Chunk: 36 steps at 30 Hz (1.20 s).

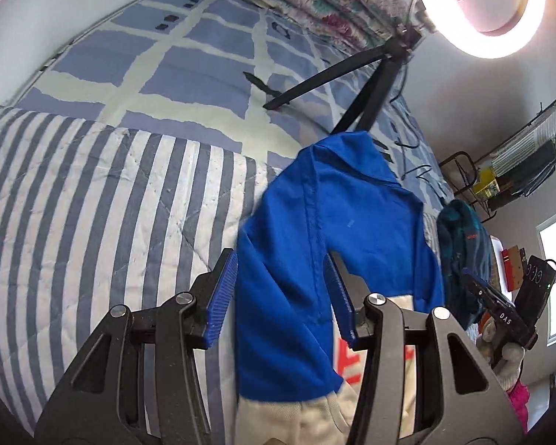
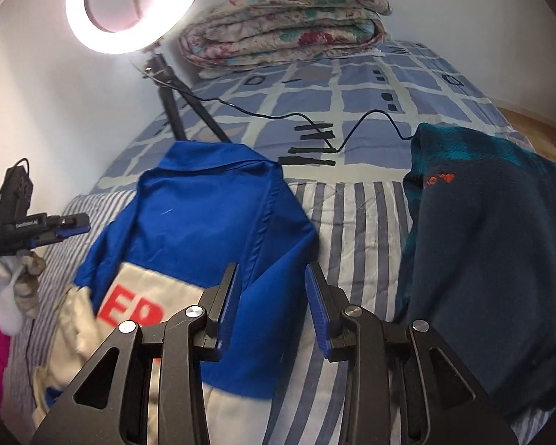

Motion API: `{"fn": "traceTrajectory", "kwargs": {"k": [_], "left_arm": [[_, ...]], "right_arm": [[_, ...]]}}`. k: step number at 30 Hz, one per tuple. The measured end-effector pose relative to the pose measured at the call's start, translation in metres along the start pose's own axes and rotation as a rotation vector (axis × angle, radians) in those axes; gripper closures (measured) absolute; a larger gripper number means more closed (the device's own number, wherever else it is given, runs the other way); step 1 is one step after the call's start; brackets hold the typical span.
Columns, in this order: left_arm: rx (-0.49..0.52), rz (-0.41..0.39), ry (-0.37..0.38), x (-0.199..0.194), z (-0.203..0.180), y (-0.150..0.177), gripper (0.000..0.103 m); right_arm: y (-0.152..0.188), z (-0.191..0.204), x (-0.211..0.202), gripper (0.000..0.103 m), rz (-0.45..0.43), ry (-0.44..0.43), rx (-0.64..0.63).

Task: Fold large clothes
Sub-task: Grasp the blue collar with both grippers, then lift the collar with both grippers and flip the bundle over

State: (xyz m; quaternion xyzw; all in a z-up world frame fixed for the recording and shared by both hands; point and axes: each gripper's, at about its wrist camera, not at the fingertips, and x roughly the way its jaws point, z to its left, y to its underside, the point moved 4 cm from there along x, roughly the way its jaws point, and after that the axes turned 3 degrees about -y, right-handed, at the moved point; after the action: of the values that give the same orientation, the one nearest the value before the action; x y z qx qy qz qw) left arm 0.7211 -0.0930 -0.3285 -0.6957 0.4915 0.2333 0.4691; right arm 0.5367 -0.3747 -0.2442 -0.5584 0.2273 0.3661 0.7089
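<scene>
Lying flat on the quilted striped bedspread [image 2: 352, 222], the smooth blue-and-cream jacket [image 2: 204, 204] sits beside a fuzzy dark teal fleece [image 2: 493, 241]. Both the left gripper [image 1: 281, 296] and right gripper [image 2: 272, 307] hover over the jacket, ribbed blue pads apart, holding nothing.

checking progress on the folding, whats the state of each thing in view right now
blue and cream jacket: spread on the bed, sleeves folded in, not gripped
dark teal fleece: lying rumpled, unfolded
floral quilt: folded
ring light: on
left gripper: open
right gripper: open
</scene>
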Motion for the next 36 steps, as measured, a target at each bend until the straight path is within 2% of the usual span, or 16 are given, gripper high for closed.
{"fn": "traceTrajectory", "kwargs": {"k": [5,9,14,17,19,20,21,23,26,29,33,36], "left_arm": [[0.015,0.021,-0.05,0.032,0.009,-0.006,0.054],[0.007,0.008,-0.039,0.047,0.008,-0.011,0.054],[0.154,-0.006,-0.112,0.063,-0.019,-0.012,0.054],[0.25,-0.045,-0.178,0.071,-0.035,-0.005,0.055],[0.273,-0.056,-0.193,0.073,-0.038,-0.003,0.068],[0.272,-0.057,-0.198,0.073,-0.039,-0.003,0.081],[0.273,-0.057,-0.2,0.073,-0.039,-0.002,0.089],[0.288,-0.064,-0.21,0.073,-0.042,0.0,0.096],[0.327,-0.09,-0.251,0.068,-0.053,0.005,0.1],[0.323,-0.123,-0.228,0.054,-0.059,0.005,0.101],[0.262,-0.169,-0.153,0.025,-0.063,0.001,0.101],[0.274,-0.184,-0.132,0.007,-0.072,0.005,0.101]], "right_arm": [[-0.006,-0.014,0.037,0.069,0.003,0.008,0.048],[-0.007,-0.015,0.062,0.069,0.033,0.032,0.012],[-0.008,-0.013,0.082,0.069,0.026,0.038,-0.02],[-0.009,-0.01,0.084,0.069,0.028,0.052,-0.043],[-0.009,-0.006,0.085,0.073,0.032,0.061,-0.067],[-0.009,-0.003,0.086,0.085,0.037,0.058,-0.082],[-0.008,0.001,0.087,0.091,0.042,0.069,-0.103],[-0.008,0.006,0.086,0.097,0.044,0.091,-0.133],[-0.011,0.014,0.077,0.099,0.018,0.121,-0.162],[-0.017,0.02,0.06,0.099,-0.026,0.12,-0.168],[-0.024,0.032,0.034,0.1,-0.078,0.105,-0.18],[-0.026,0.042,0.017,0.1,-0.106,0.089,-0.19]]}}
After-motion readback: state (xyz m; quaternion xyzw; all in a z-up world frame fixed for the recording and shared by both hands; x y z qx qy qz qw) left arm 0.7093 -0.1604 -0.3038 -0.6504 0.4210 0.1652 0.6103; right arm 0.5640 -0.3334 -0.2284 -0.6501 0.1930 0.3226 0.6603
